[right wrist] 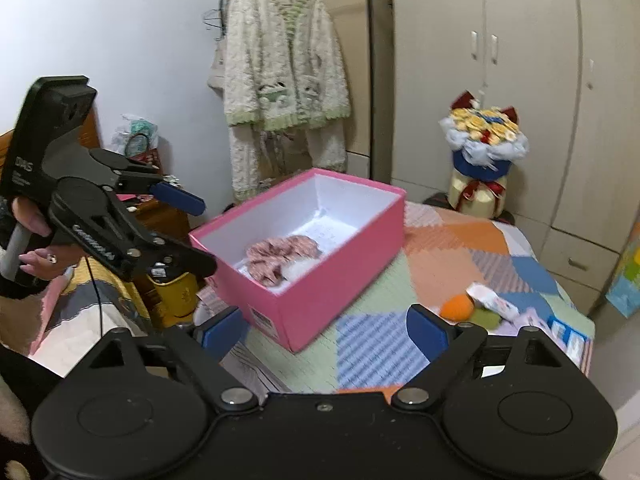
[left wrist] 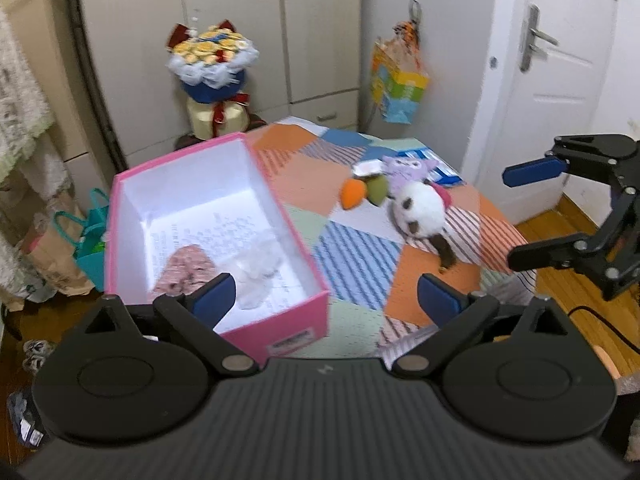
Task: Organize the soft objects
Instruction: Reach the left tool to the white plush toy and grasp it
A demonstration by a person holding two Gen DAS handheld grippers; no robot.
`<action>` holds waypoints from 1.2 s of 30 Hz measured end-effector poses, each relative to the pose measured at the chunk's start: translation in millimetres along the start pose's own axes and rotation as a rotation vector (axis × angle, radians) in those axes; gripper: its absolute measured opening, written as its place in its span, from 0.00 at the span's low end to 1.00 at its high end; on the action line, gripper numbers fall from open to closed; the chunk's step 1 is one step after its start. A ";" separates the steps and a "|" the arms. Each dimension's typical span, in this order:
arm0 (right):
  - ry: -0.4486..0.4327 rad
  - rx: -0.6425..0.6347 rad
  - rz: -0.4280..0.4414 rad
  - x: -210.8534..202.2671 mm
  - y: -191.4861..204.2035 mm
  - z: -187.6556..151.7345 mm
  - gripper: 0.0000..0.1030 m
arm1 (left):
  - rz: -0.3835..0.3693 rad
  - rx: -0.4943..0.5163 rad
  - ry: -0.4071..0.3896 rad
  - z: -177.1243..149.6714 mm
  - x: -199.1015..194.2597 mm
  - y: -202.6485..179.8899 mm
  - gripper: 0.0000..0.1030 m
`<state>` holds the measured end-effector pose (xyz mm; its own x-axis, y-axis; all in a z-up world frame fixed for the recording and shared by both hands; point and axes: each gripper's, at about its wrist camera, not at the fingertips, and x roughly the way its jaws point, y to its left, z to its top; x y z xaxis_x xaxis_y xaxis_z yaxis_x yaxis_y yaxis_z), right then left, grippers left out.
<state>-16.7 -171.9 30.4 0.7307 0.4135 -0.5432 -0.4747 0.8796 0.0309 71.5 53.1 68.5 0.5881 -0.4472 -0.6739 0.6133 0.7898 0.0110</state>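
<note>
While both grippers hover with jaws apart, empty, plush toys lie on the quilt.
Left gripper (left wrist: 326,294), right gripper (right wrist: 326,330); pink box (left wrist: 280,324) holds a scrunchie (right wrist: 276,256); panda plush (left wrist: 420,210) beside it.

A tall pale wardrobe (left wrist: 224,32) with slim handles fills the back wall, its lower drawers (left wrist: 324,110) just behind the surface (left wrist: 360,240), which wears a patchwork cloth of orange, blue and green. A white door (left wrist: 560,80) with a metal lever handle (left wrist: 536,38) stands to the right, above wooden flooring (left wrist: 560,220). A fluffy cream cardigan (right wrist: 280,72) hangs on a rail against the plain white wall (right wrist: 120,40). A flower bouquet (left wrist: 212,64) sits before the wardrobe.
</note>
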 end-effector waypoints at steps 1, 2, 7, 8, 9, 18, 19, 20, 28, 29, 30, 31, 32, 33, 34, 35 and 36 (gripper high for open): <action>0.004 0.004 -0.017 0.3 -2.7 -5.2 0.89 | -0.013 0.012 0.010 1.1 6.0 -5.4 0.96; 0.008 0.006 -0.034 0.6 -4.2 -9.7 0.89 | -0.025 0.022 0.016 2.1 10.6 -10.4 0.96; 0.011 -0.007 -0.098 1.3 -19.3 -37.6 0.89 | -0.105 0.063 0.039 12.5 38.7 -35.7 0.96; 0.007 -0.012 -0.108 3.3 -22.9 -43.1 0.89 | -0.124 0.068 0.037 15.4 46.1 -40.7 0.96; 0.003 -0.015 -0.116 4.9 -25.9 -47.7 0.89 | -0.139 0.069 0.031 17.6 52.7 -45.0 0.96; -0.022 -0.062 -0.214 56.8 -58.7 -85.9 0.88 | -0.220 -0.001 0.006 31.5 127.8 -70.6 0.94; -0.023 -0.069 -0.220 62.3 -63.3 -89.1 0.88 | -0.219 -0.007 0.006 32.3 134.8 -72.0 0.93; -0.027 -0.072 -0.226 67.9 -68.2 -91.8 0.87 | -0.219 -0.015 0.005 33.4 143.5 -74.2 0.93; -0.033 -0.031 -0.250 106.8 -102.0 -100.6 0.87 | -0.210 -0.090 -0.013 38.7 201.1 -79.1 0.91; -0.032 -0.034 -0.244 110.4 -102.5 -101.5 0.87 | -0.208 -0.091 -0.024 38.8 207.1 -80.0 0.90; -0.034 -0.039 -0.246 114.1 -102.5 -102.1 0.87 | -0.204 -0.093 -0.031 39.1 212.3 -81.2 0.90; -0.035 -0.047 -0.254 117.6 -101.3 -102.8 0.87 | -0.206 -0.093 -0.041 39.2 217.0 -81.9 0.90; -0.036 -0.058 -0.257 120.3 -100.7 -103.8 0.87 | -0.216 -0.095 -0.051 39.3 221.6 -82.4 0.89; -0.043 -0.075 -0.261 122.7 -98.4 -104.9 0.87 | -0.230 -0.100 -0.057 39.6 226.2 -82.5 0.89; -0.049 -0.084 -0.265 124.6 -97.1 -105.4 0.87 | -0.238 -0.105 -0.060 40.1 229.9 -82.2 0.88; -0.056 -0.095 -0.275 126.7 -95.5 -105.9 0.87 | -0.243 -0.112 -0.066 40.4 232.8 -81.7 0.88; -0.062 -0.105 -0.283 128.3 -93.8 -106.3 0.87 | -0.246 -0.119 -0.072 40.9 235.9 -81.0 0.86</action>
<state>69.4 -226.3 -131.3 0.8682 0.1716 -0.4656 -0.2934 0.9342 -0.2027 182.2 -133.6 -61.1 0.4680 -0.6569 -0.5912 0.6786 0.6957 -0.2358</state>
